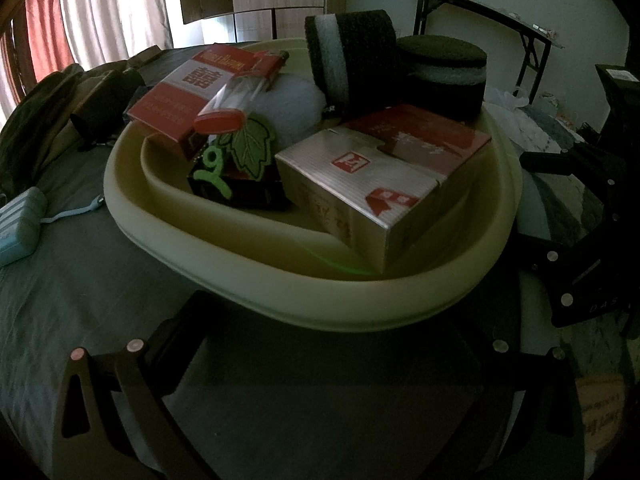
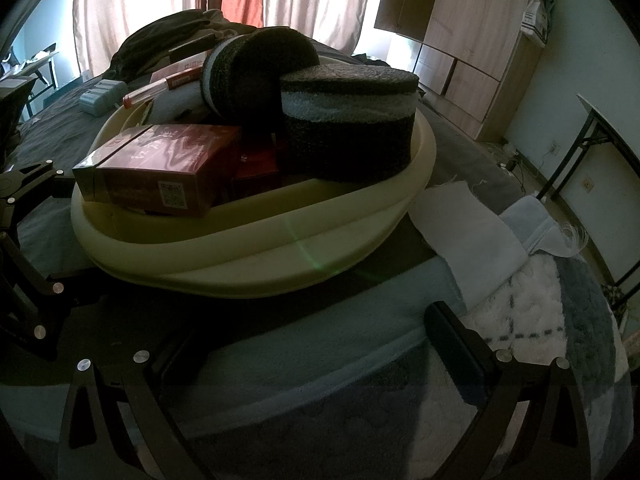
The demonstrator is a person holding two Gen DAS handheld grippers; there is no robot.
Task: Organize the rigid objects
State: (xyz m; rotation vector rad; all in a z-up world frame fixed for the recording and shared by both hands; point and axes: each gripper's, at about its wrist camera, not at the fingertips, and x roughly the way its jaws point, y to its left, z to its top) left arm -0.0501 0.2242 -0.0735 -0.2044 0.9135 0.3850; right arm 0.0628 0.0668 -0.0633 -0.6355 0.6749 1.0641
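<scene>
the cream basin [image 1: 400, 304] looks like smooth matt plastic with a soft sheen along its rim. the silver-and-red carton [image 1: 372, 184] is glossy card with a ribbed metallic face; the red-and-white carton [image 1: 188, 92] is glossy too. the round foam pads [image 2: 348, 120] are coarse dark foam with a paler, smoother middle layer. the green leaf tag [image 1: 250, 142] looks like matt felt. the bed sheet [image 1: 80, 280] is dull woven cloth, the blanket [image 2: 540, 300] fluffy, the wardrobe [image 2: 480, 40] matt wood grain.
</scene>
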